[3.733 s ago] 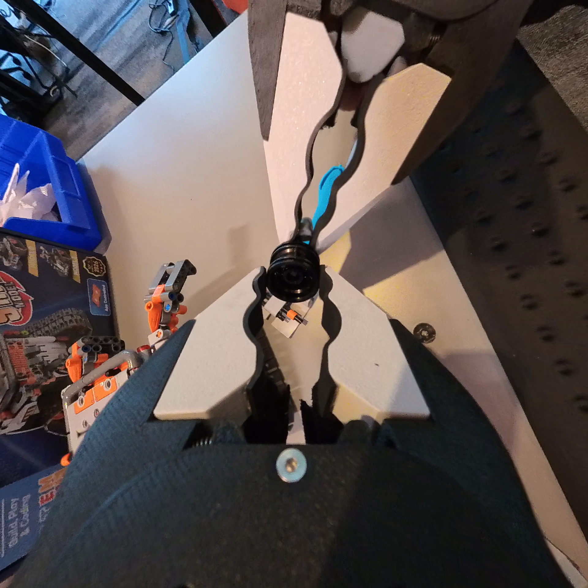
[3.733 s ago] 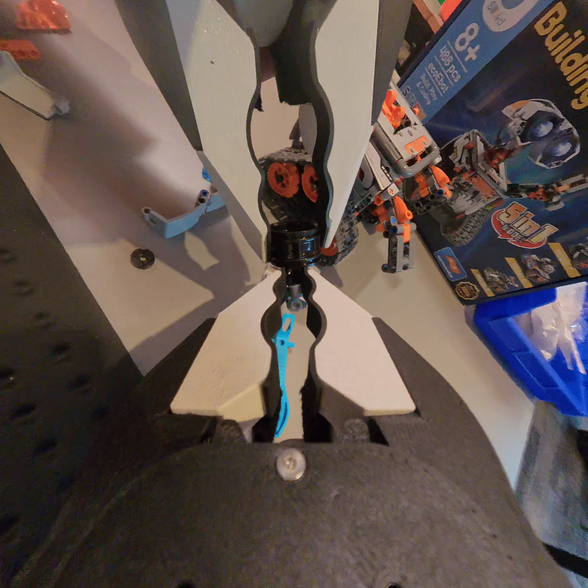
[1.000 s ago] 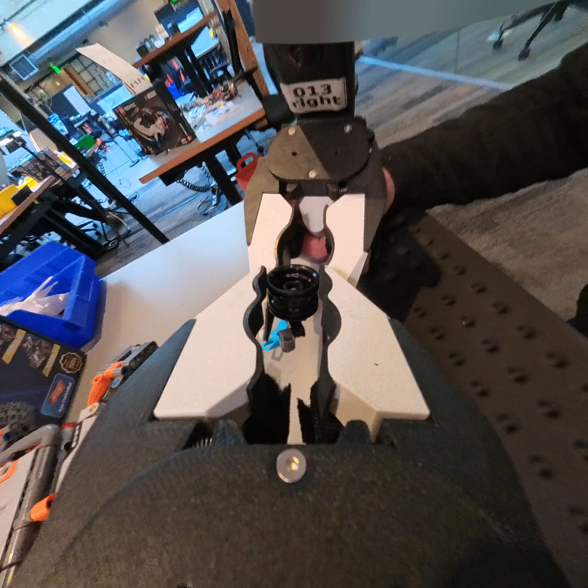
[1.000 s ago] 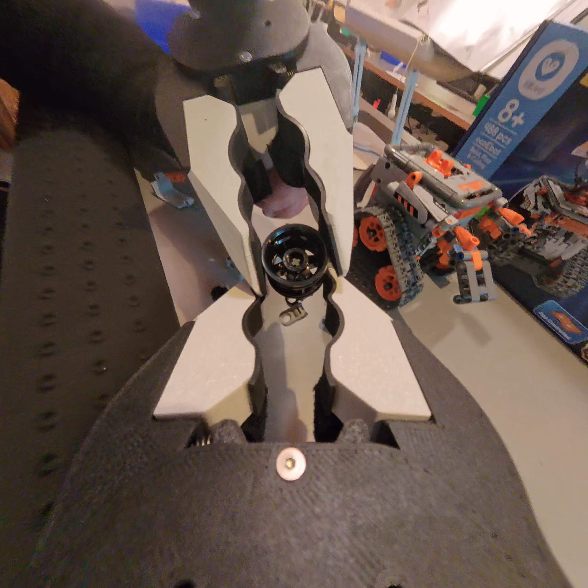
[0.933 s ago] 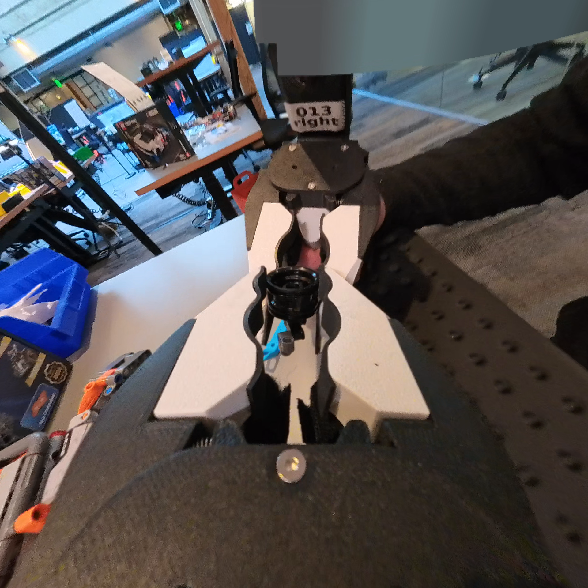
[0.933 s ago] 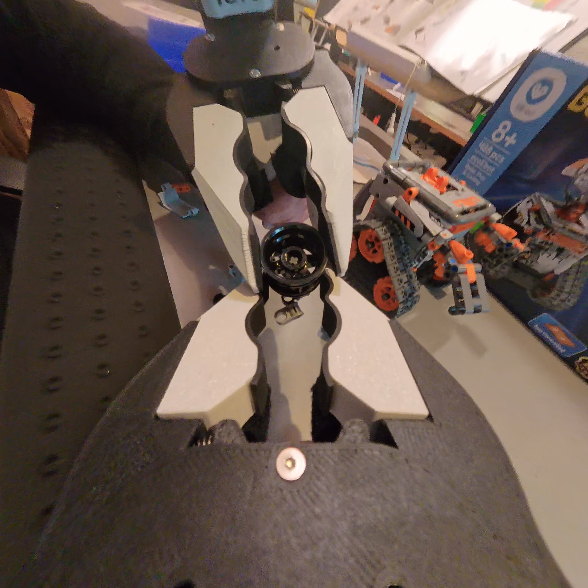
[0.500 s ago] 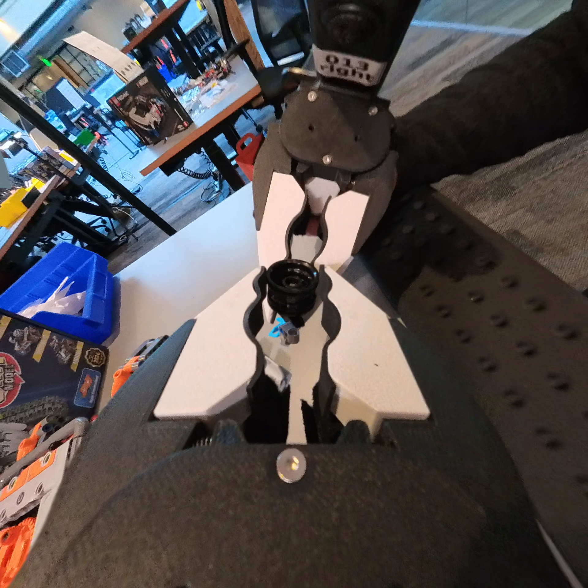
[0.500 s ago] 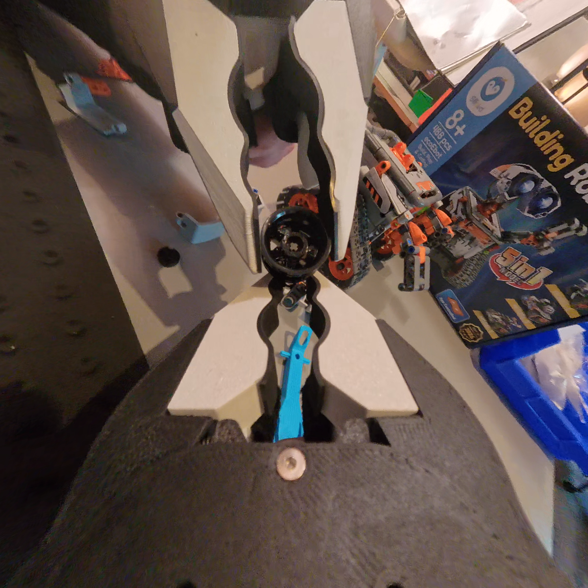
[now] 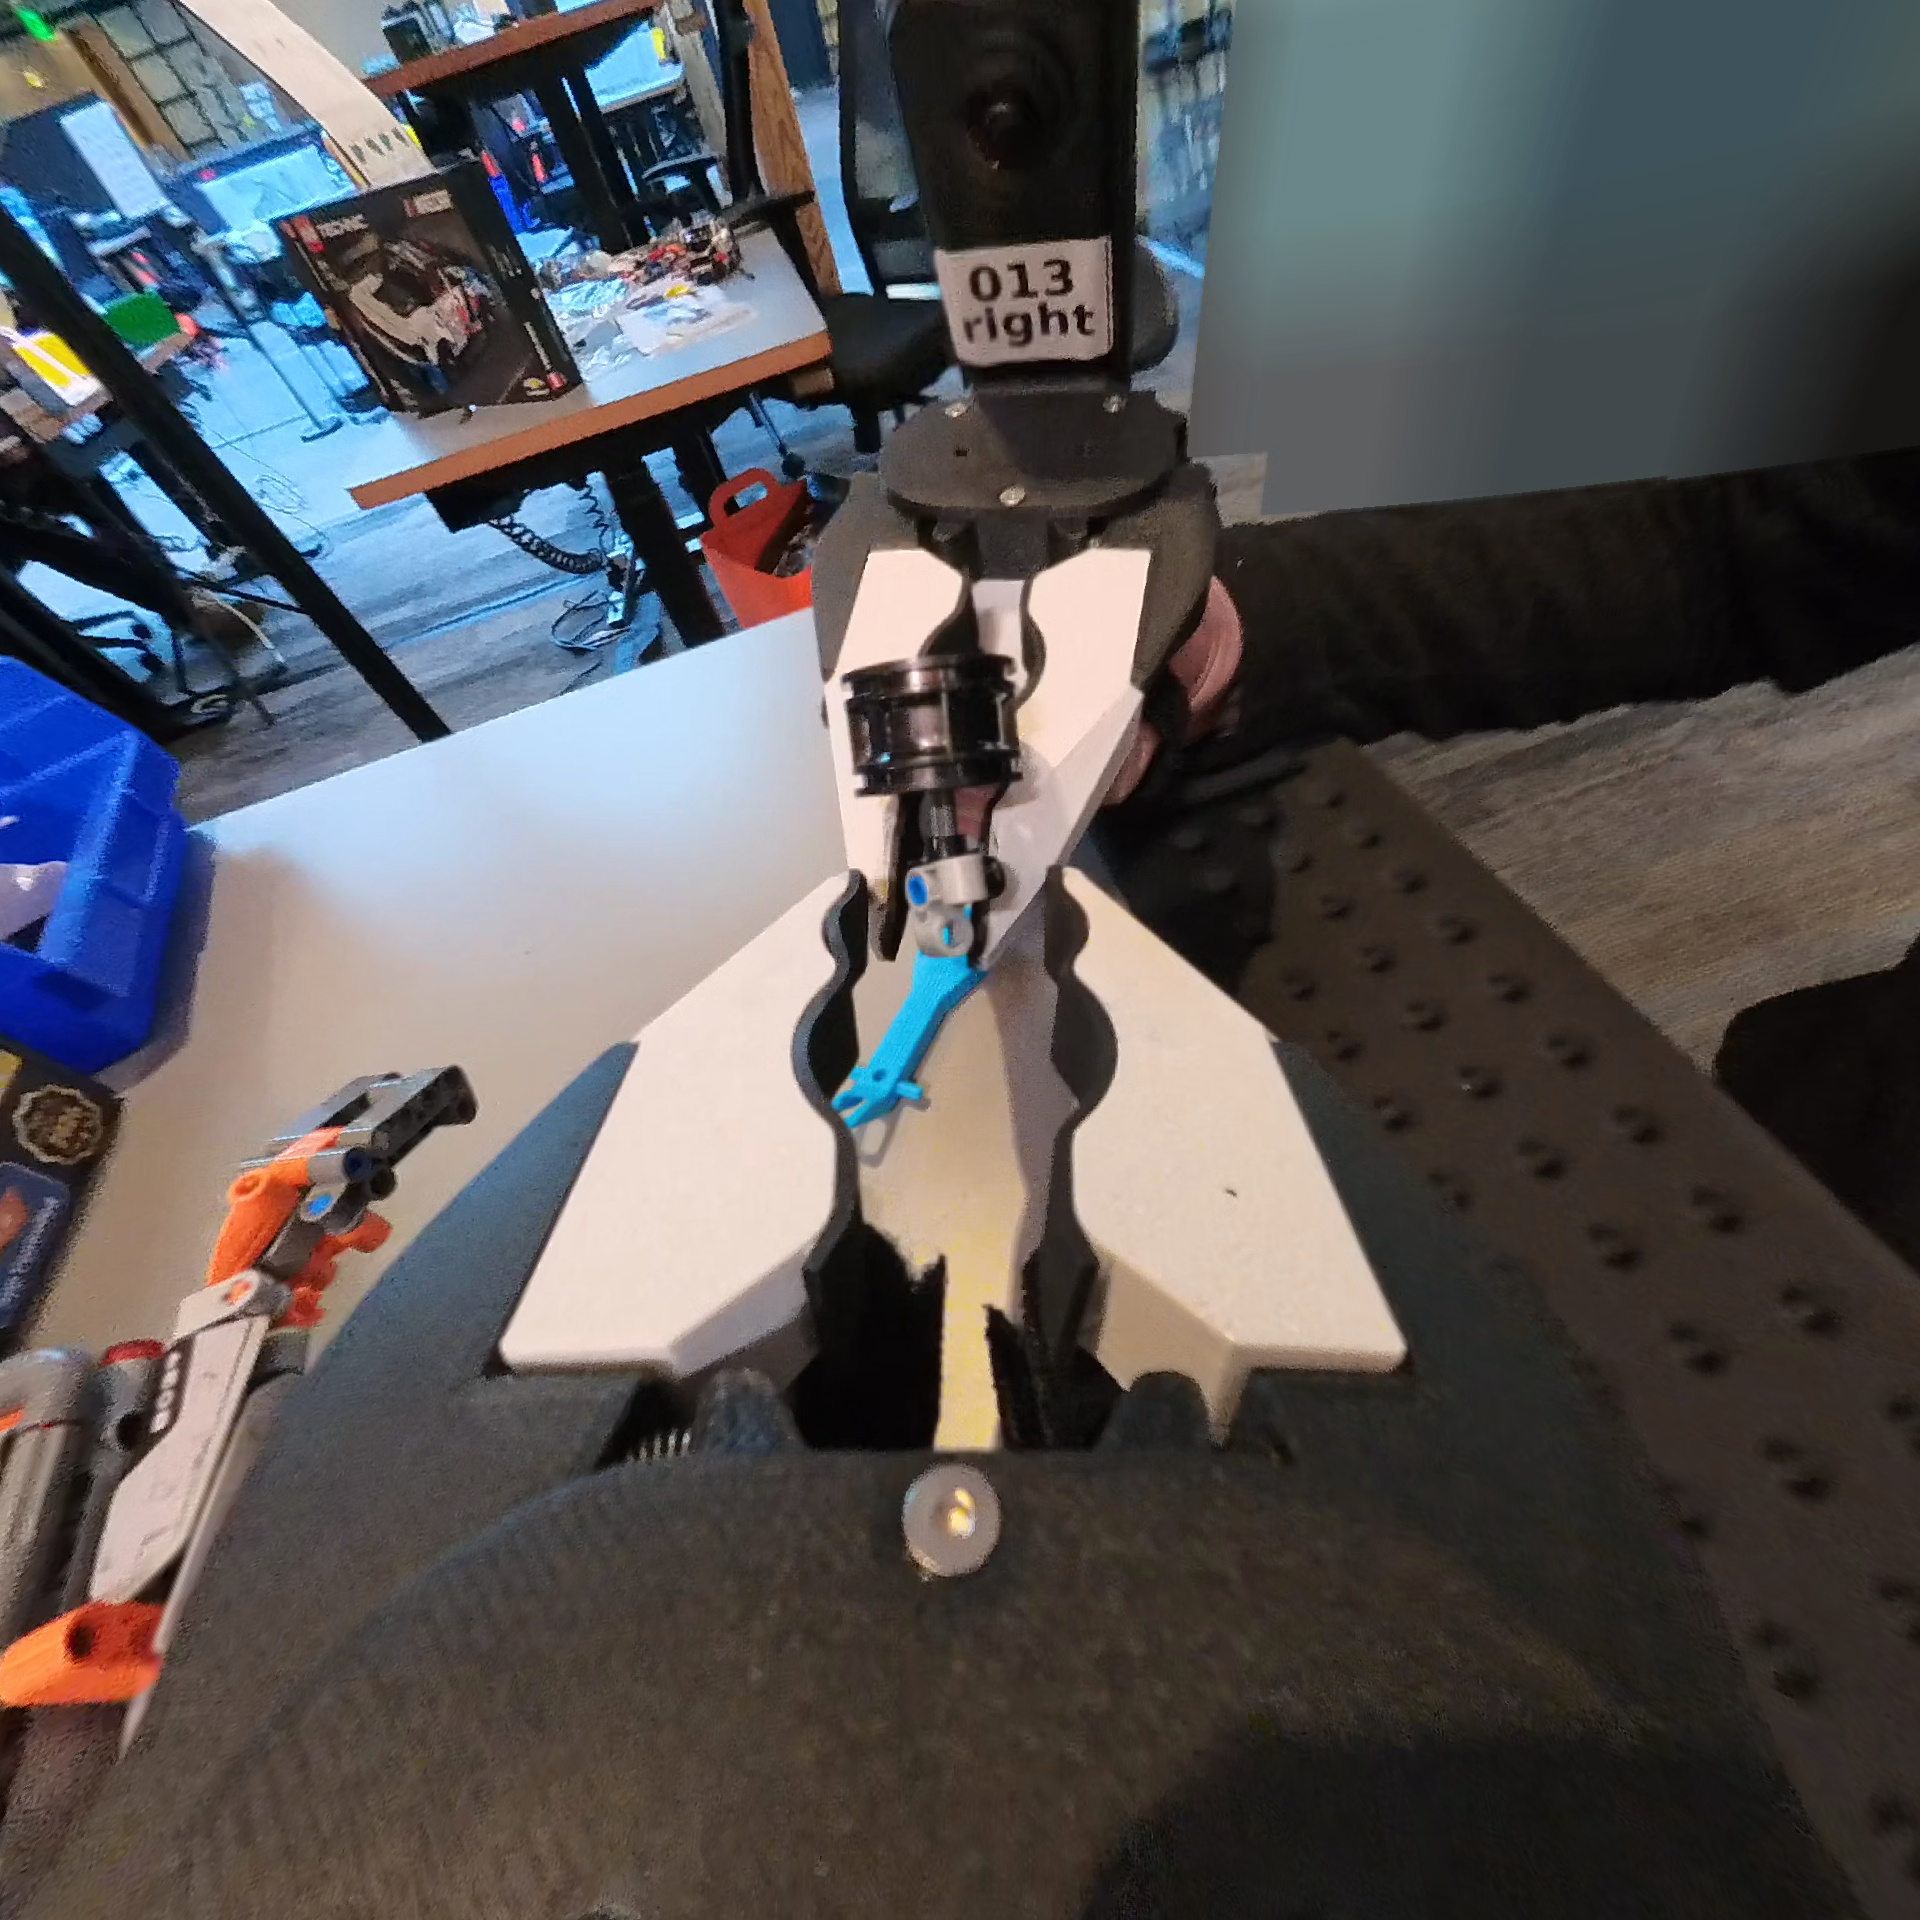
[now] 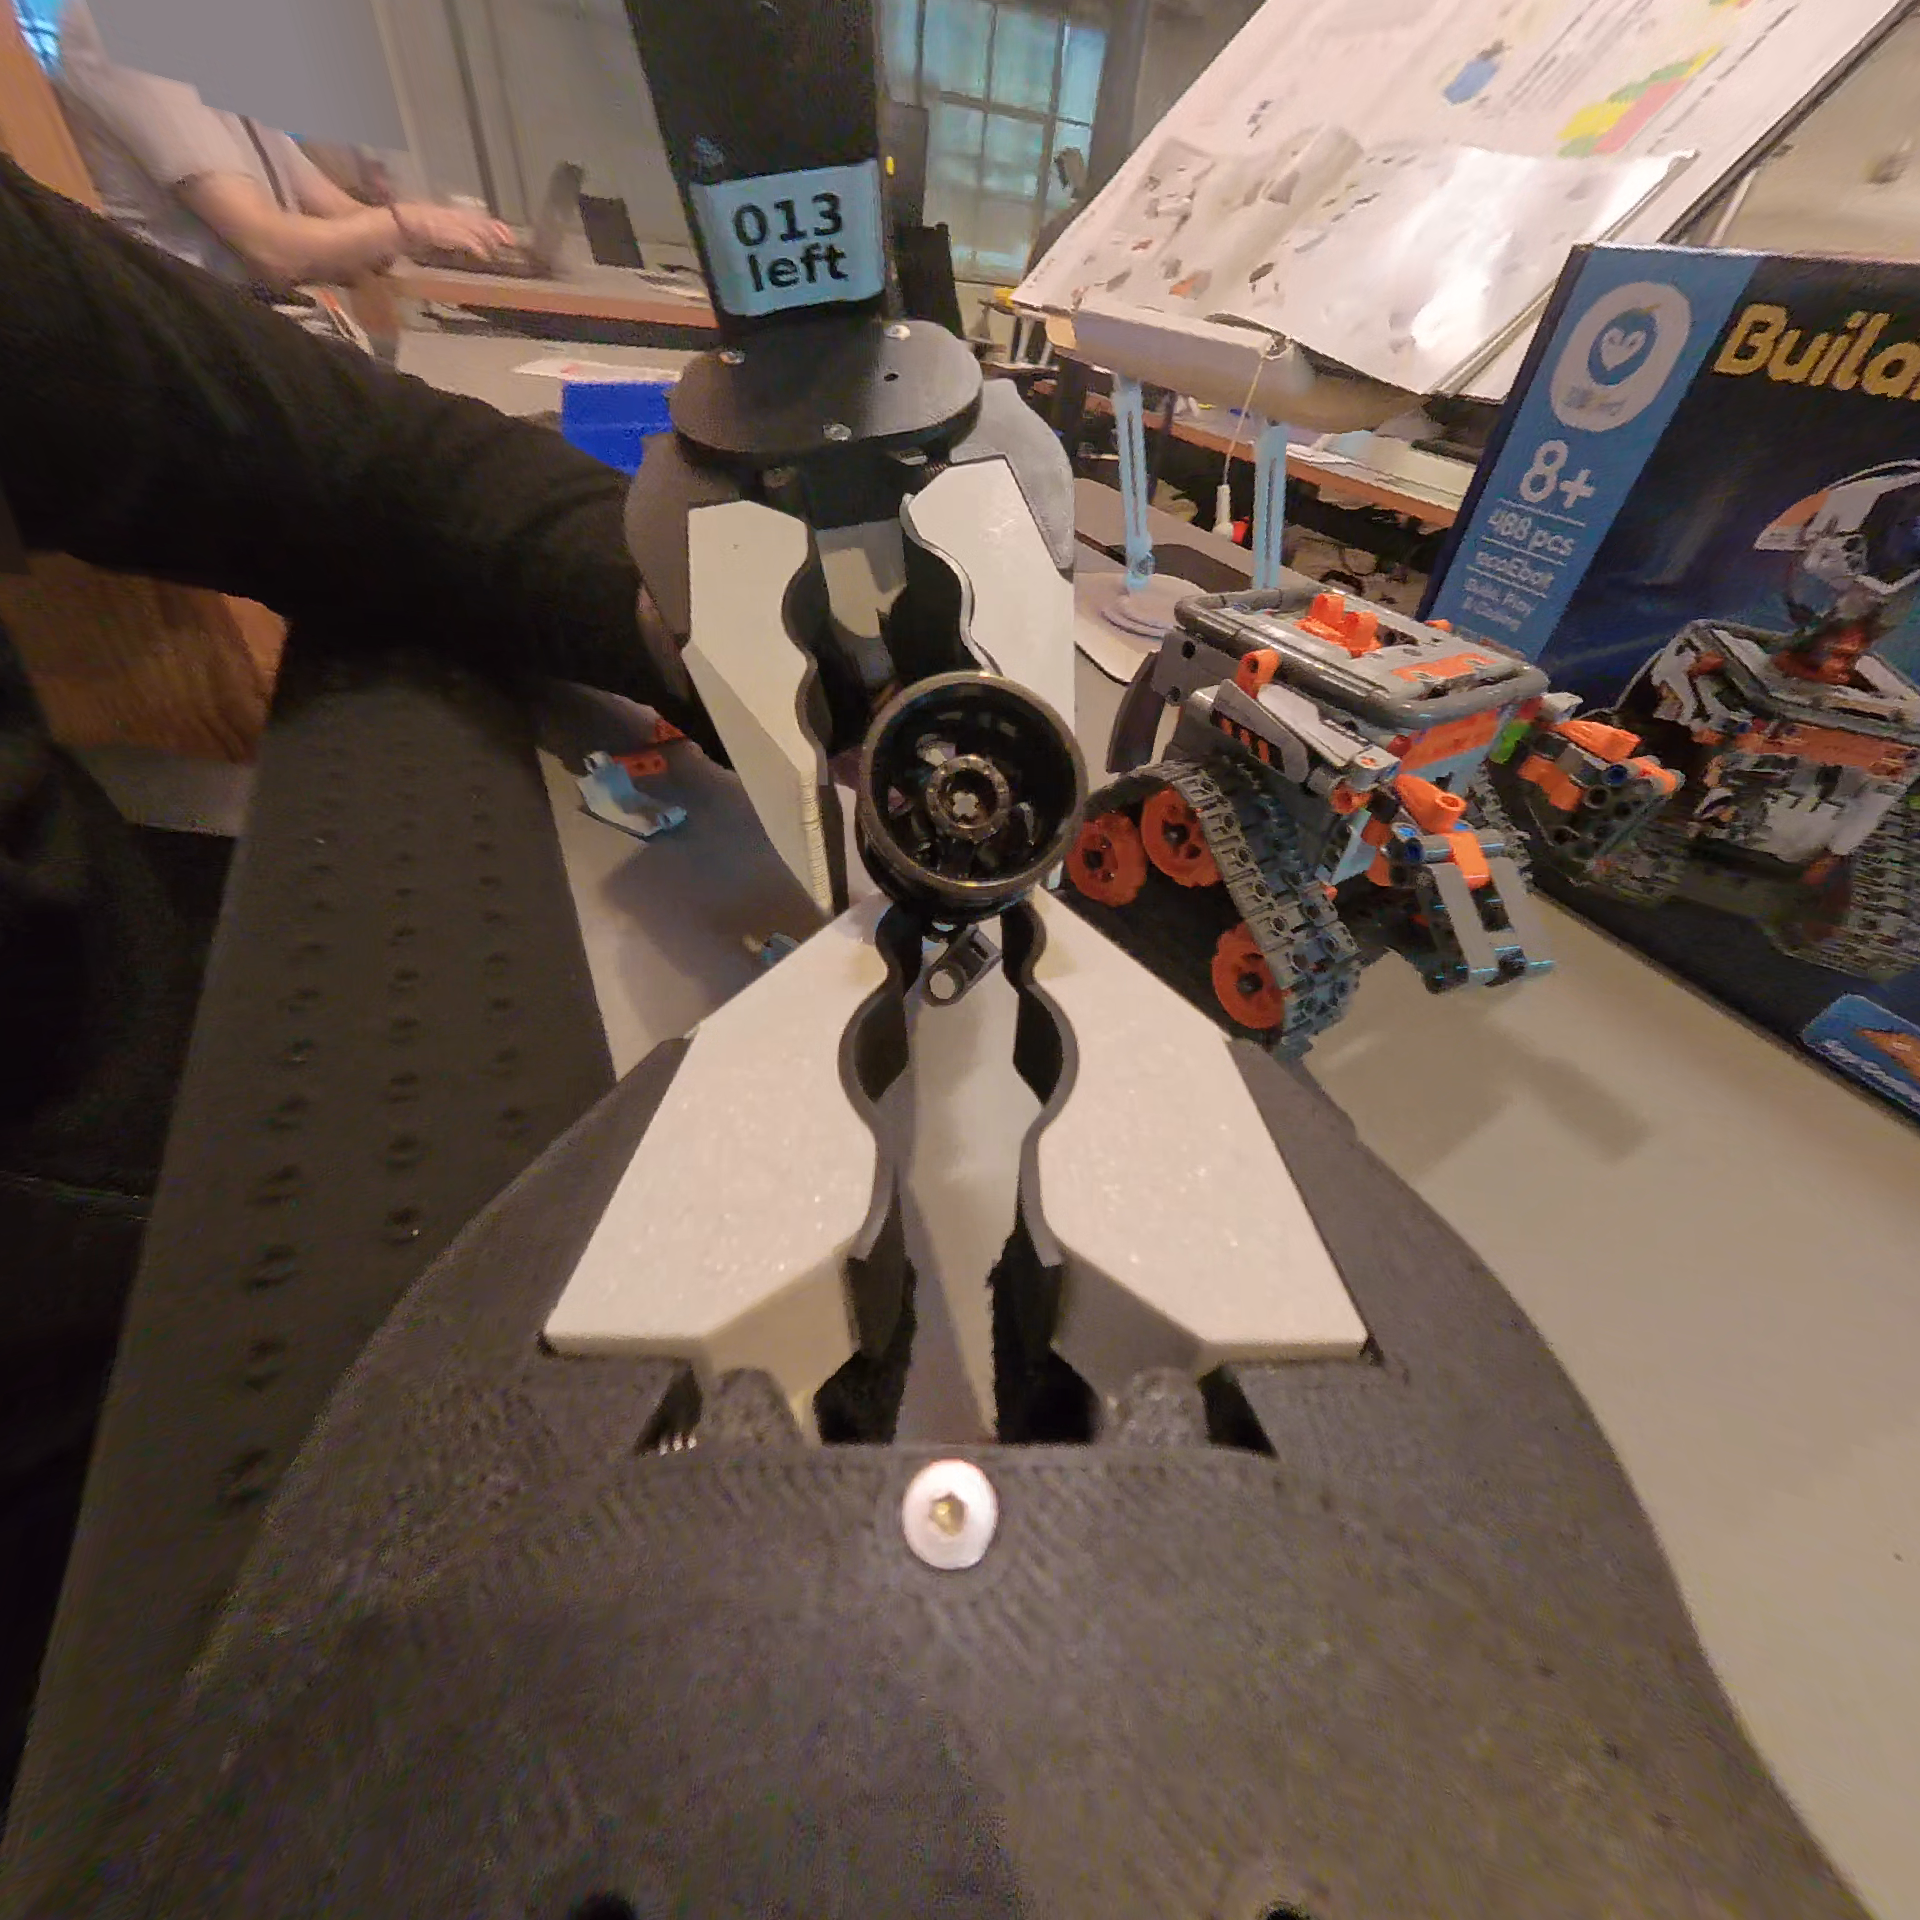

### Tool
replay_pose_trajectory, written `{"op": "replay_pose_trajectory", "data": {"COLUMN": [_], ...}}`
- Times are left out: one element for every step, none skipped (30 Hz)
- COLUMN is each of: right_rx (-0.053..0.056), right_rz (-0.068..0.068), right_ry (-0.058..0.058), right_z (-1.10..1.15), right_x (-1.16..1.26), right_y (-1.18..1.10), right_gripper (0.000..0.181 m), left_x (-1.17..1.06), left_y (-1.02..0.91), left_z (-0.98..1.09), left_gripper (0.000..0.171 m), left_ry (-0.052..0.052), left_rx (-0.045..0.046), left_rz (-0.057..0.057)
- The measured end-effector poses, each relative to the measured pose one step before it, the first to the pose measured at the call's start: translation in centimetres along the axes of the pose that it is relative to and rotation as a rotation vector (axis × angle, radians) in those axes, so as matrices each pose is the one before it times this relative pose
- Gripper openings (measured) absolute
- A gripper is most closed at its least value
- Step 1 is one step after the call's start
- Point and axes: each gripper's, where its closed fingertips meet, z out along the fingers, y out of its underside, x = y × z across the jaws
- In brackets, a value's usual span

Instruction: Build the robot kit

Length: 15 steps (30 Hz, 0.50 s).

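Note:
A black wheel hub (image 9: 930,727) sits on a short axle with a grey connector (image 9: 951,883) and a thin blue lever (image 9: 904,1029) hanging from it. My right gripper (image 10: 954,920) is shut on the connector (image 10: 961,971), just below the wheel (image 10: 966,800), and holds the assembly in the air. My left gripper (image 9: 956,885) faces it, open about a wheel's width and holding nothing. The wheel lies beyond its fingertips. The blue lever reaches down into the gap between its fingers. The lever is hidden in the right wrist view.
A grey and orange tracked toy vehicle (image 10: 1320,769) stands on the white table (image 9: 520,831) beside a blue printed box (image 10: 1714,540). A blue bin (image 9: 73,883) is at the far left. A black perforated mat (image 9: 1558,1143) borders the table. A small loose brick assembly (image 9: 312,1174) lies near the left gripper. The tips of both grippers are at nearly the same place.
The wheel was between my left fingertips and is now out of them, held by the right gripper alone. Both grippers have tilted up from the table toward level.

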Motion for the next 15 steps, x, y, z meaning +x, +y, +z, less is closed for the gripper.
{"op": "replay_pose_trajectory", "data": {"right_rx": [0.0060, 0.0046, 0.0049, 0.0109, 0.0046, -0.0034, -0.0049, -0.0008, -0.0033, 0.0014, 0.0087, 0.0016, -0.0110, -0.0074, 0.0050], "right_rz": [0.0118, 0.0112, 0.0098, 0.0089, 0.0144, 0.0237, 0.0212, 0.0059, -0.0018, 0.0039, 0.0106, 0.0085, 0.0009, 0.0032, 0.0105], "right_ry": [-0.0133, -0.0087, -0.0120, -0.0150, -0.0098, -0.0156, -0.0170, -0.0026, 0.0033, -0.0078, -0.0092, -0.0022, 0.0054, 0.0188, 0.0165], "right_z": [-0.006, 0.008, -0.031, -0.077, -0.041, 0.087, 0.076, -0.022, -0.010, -0.007, -0.038, -0.049, -0.090, -0.223, -0.366], "right_x": [-0.078, -0.005, -0.092, -0.145, -0.036, -0.071, -0.128, 0.014, 0.027, -0.114, -0.083, 0.015, 0.070, 0.241, 0.224], "right_y": [-0.070, -0.025, -0.101, -0.198, -0.036, 0.175, 0.197, 0.052, 0.015, -0.008, -0.104, -0.010, 0.134, 0.042, -0.162], "right_gripper": [0.012, 0.012, 0.012, 0.012, 0.013, 0.013, 0.013, 0.013, 0.013, 0.013, 0.015, 0.018, 0.023, 0.032, 0.040], "left_x": [0.045, -0.007, 0.075, 0.080, 0.001, 0.046, 0.101, -0.019, -0.059, 0.064, -0.011, -0.113, -0.146, -0.241, -0.380], "left_y": [-0.083, -0.019, -0.138, -0.261, -0.312, -0.392, 0.089, 0.067, 0.007, -0.034, -0.131, -0.141, -0.081, -0.056, -0.081], "left_z": [-0.058, -0.012, -0.043, -0.097, -0.130, -0.158, 0.099, 0.047, -0.001, -0.039, -0.049, -0.055, -0.095, -0.154, -0.203], "left_gripper": [0.031, 0.030, 0.029, 0.029, 0.022, 0.013, 0.013, 0.013, 0.013, 0.013, 0.013, 0.013, 0.013, 0.013, 0.013], "left_ry": [0.0076, 0.0020, 0.0086, 0.0088, 0.0047, 0.0110, 0.0154, 0.0026, -0.0077, -0.0016, -0.0072, -0.0134, -0.0096, -0.0069, -0.0163], "left_rx": [0.01268, 0.00667, 0.01192, 0.02368, 0.02682, 0.03218, -0.00111, 0.00134, 0.00078, -0.00317, -0.00187, -0.00111, -0.00538, -0.00894, -0.00875], "left_rz": [-0.0136, -0.0111, -0.0188, -0.0147, -0.0206, -0.0190, -0.0253, -0.0182, 0.0018, 0.0098, 0.0071, 0.0090, 0.0067, -0.0008, 0.0052]}}
